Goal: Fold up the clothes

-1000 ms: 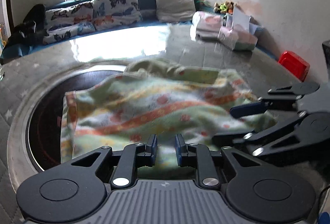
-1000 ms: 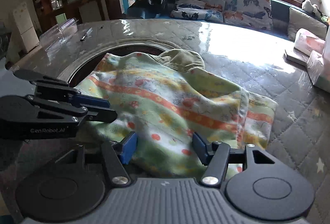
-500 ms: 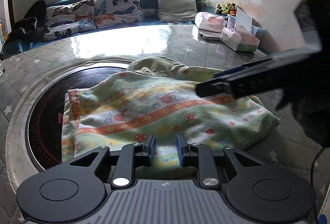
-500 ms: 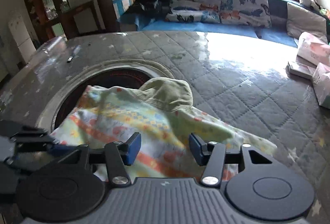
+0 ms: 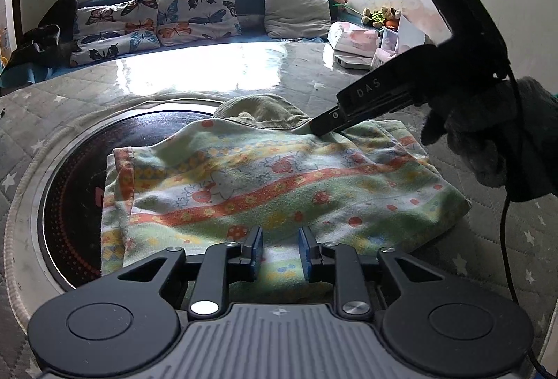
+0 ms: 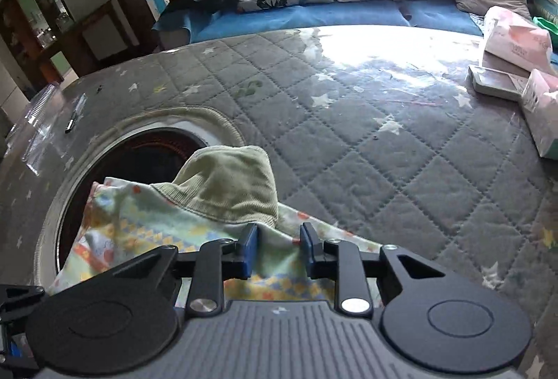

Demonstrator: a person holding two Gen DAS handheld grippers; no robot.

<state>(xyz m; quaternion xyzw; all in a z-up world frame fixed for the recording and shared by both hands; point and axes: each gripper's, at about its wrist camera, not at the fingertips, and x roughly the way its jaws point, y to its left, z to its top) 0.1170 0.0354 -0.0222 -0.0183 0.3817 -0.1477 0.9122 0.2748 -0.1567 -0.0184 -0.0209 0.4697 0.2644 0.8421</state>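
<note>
- Garment (image 5: 279, 183) with a printed pattern of stripes, flowers and strawberries is spread in more than one layer on the quilted table cover (image 6: 401, 148), and it lies partly over the round dark plate (image 5: 69, 190) that is set in the table.
- An olive collar or hood part (image 6: 230, 183) is seen at the far edge of the garment, turned up over the printed cloth; whether a fold is already made there or is only being prepared cannot be decided from the layers.
- The right gripper (image 6: 277, 250) is brought to that far edge, just below the olive part. Its blue pads stand apart with cloth between them, so the edge is straddled but, by judgement, not pinched; probably a grip on this edge is wanted.
- The left gripper (image 5: 279, 255) is held low at the near hem. Its pads are also apart, with cloth visible in the gap, and nothing is clamped.
- A gloved hand (image 5: 488, 141) is seen behind the right gripper.
- Cushions (image 5: 195, 9) and tissue packs (image 6: 516, 40) lie well apart from the work.
</note>
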